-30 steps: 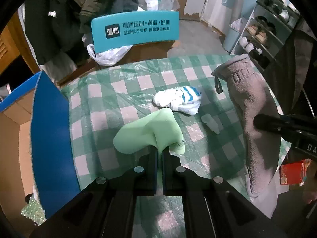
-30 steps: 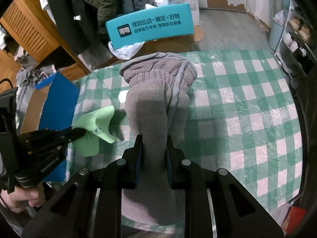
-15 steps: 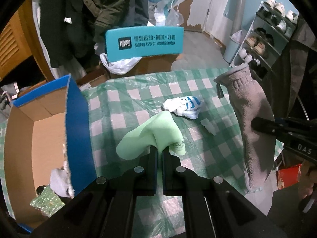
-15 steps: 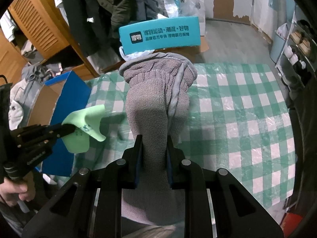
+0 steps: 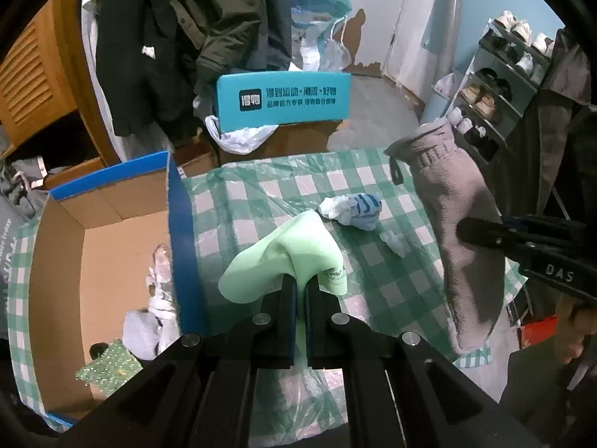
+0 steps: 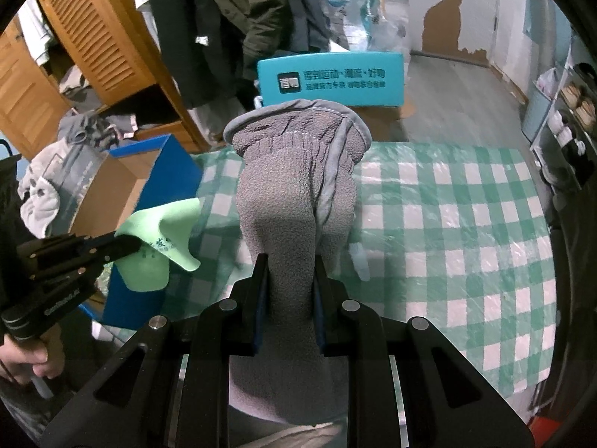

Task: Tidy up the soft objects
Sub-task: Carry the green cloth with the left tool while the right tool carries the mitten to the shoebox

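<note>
My left gripper (image 5: 300, 283) is shut on a light green cloth (image 5: 283, 257) and holds it in the air above the table, just right of the blue-edged cardboard box (image 5: 112, 231). It also shows in the right wrist view (image 6: 130, 246) with the green cloth (image 6: 160, 235). My right gripper (image 6: 291, 265) is shut on a grey fleece glove (image 6: 294, 194) that hangs over the table; the glove also shows in the left wrist view (image 5: 455, 231). A white and blue sock bundle (image 5: 352, 210) lies on the checked tablecloth (image 5: 377, 261).
The box holds several soft items, among them a grey one (image 5: 141, 330) and a green sparkly one (image 5: 108, 367). A small crumpled scrap (image 5: 395, 240) lies near the bundle. A teal box (image 5: 283, 99), hanging coats (image 5: 179, 37) and a shoe rack (image 5: 496, 86) stand behind the table.
Both grippers have risen and pulled back from the table with their cloths. The left one has shifted so that the open cardboard box now shows at its left.
</note>
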### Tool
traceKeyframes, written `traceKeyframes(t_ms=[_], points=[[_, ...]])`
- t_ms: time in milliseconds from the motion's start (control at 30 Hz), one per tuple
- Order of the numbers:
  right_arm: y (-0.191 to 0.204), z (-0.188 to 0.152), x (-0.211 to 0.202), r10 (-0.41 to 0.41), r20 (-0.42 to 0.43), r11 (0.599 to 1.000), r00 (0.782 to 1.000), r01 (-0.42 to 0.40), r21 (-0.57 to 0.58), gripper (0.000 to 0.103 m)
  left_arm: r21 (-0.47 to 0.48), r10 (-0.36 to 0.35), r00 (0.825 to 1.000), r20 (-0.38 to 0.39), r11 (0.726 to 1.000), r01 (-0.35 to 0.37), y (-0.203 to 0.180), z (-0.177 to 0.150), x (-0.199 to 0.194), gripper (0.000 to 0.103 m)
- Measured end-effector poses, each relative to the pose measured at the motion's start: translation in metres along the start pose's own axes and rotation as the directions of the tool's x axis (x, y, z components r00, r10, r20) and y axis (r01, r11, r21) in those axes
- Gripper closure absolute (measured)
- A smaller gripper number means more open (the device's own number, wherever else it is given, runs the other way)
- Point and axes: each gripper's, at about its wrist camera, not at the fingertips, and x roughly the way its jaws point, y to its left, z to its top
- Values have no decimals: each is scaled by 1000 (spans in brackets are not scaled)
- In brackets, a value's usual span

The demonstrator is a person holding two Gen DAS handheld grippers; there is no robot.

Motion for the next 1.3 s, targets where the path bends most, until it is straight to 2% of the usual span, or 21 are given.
traceKeyframes(t_ms=[867, 1300], points=[[79, 30, 16, 92, -4, 992, 996, -92, -91, 84, -81, 5, 996, 87, 997, 2, 59, -6, -48, 99], [127, 41, 28, 129, -28, 981, 991, -132, -144, 84, -147, 42, 991, 130, 989, -22, 96, -13, -67, 99]])
